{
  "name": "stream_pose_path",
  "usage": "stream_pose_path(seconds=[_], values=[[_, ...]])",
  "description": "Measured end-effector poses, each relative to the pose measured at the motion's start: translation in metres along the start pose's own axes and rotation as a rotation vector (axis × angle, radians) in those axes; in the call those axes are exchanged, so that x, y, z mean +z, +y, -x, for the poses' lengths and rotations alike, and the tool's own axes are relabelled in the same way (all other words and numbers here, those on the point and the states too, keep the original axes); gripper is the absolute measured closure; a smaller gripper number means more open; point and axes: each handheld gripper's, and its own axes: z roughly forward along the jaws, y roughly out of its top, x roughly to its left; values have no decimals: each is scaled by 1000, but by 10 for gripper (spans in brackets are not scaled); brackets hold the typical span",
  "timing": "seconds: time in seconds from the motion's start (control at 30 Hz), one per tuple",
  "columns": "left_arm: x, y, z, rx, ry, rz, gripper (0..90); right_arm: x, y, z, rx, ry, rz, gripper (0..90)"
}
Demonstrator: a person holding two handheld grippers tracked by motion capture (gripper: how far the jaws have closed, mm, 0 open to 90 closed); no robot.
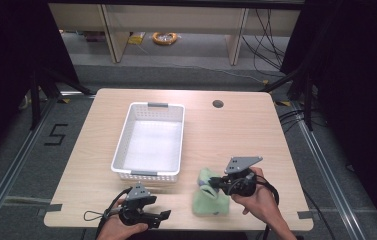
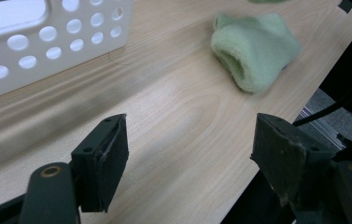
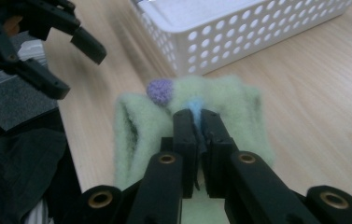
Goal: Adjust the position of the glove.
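A fuzzy pale green sock (image 1: 209,197) with a purple dot (image 3: 159,90) and a blue patch hangs from my right gripper (image 1: 215,182), its lower end near the table's front edge. In the right gripper view the jaws of my right gripper (image 3: 198,122) are shut on the sock (image 3: 229,100), pinching its upper fold. My left gripper (image 1: 165,215) rests at the front edge on the left, open with nothing between its pads (image 2: 103,161). The left gripper view has the sock (image 2: 255,49) farther off on the wood.
A white perforated basket (image 1: 121,145) stands empty on the table's left half, just behind both grippers. A round cable hole (image 1: 218,104) sits near the far edge. The table's right front edge (image 2: 304,93) drops off beside the sock.
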Motion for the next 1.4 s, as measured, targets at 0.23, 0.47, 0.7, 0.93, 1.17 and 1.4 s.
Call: stream_pose_path(seconds=[0.23,0.47,0.7,0.93,1.17,1.4], values=[[2,0,0,-17,1,13,262,6,-7,-11,-36,47,-22,866],[2,-1,0,-15,2,7,262,21,-20,-16,-94,93,-84,856],[2,1,2,-17,11,6,262,26,-34,-17,-87,125,-98,823],[1,18,10,1,-24,53,285,26,-37,-24,-78,103,-103,776],[12,48,22,76,-51,69,342,15,-39,-31,-33,56,-73,704],[39,74,32,149,-108,16,400,7,-54,-50,49,-15,-96,609]])
